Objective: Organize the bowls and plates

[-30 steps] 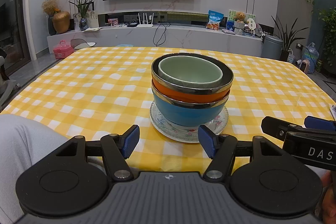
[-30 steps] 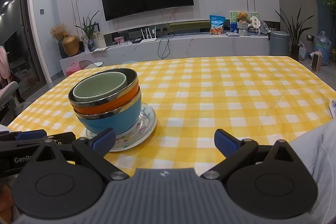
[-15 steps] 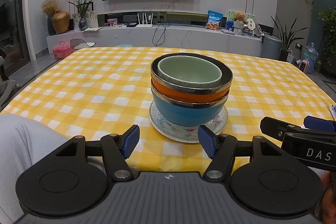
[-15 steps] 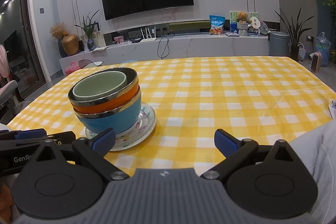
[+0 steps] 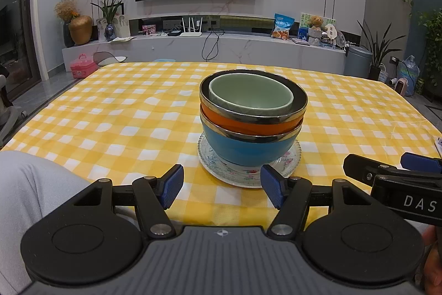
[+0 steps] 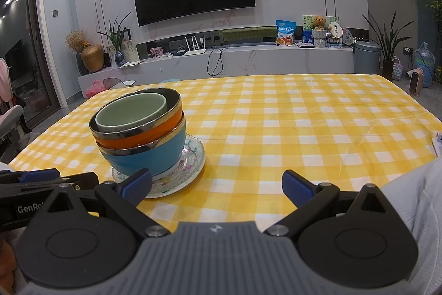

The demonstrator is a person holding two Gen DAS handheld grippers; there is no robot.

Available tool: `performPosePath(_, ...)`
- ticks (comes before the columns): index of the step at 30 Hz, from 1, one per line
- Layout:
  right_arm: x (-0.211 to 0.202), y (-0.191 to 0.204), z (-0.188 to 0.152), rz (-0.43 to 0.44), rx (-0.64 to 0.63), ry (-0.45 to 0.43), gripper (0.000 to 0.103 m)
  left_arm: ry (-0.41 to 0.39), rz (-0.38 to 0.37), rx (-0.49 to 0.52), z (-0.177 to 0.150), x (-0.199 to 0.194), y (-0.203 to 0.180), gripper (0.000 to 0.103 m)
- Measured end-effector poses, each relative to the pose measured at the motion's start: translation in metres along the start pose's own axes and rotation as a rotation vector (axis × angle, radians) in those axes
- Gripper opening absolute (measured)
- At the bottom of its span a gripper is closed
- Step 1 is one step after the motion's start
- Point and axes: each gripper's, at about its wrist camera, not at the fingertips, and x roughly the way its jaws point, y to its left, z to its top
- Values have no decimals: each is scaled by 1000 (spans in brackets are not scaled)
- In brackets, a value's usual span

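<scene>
Almost nothing has changed over the last second: in both wrist views the stack sits exactly where it did, and both grippers hang at the near edge of the desk without closing in. We read that stillness as the sorting being finished, or very nearly so, with nothing loose left to gather.

Our left gripper has its jaws spread wide and empty, pointing straight at the stack just beyond its fingertips. Our right gripper is spread wider still, also holding nothing, with the stack off toward its left finger.

Counting the crockery, we find three bowls and one plate. The green bowl nests inside the orange bowl, which sits in the blue bowl; the orange and blue ones carry shiny metal rims. The blue bowl rests on the floral plate, a glassy dish with a beaded edge. Whether a second plate hides beneath it, we cannot tell.

The whole stack stands toward the near edge of the desk, roughly midway between its left and right edges. No other dish shows on the yellow checked cloth.
</scene>
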Motion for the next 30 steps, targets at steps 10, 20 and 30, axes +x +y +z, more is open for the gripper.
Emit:
performPosePath(10, 0, 0, 0, -1, -1, 0, 98, 2, 5, 3, 0, 0, 0, 75)
performPosePath(20, 0, 0, 0, -1, -1, 1, 98, 2, 5, 3, 0, 0, 0, 74)
performPosePath(30, 0, 0, 0, -2, -4, 2, 99, 3, 5, 3, 0, 0, 0, 74)
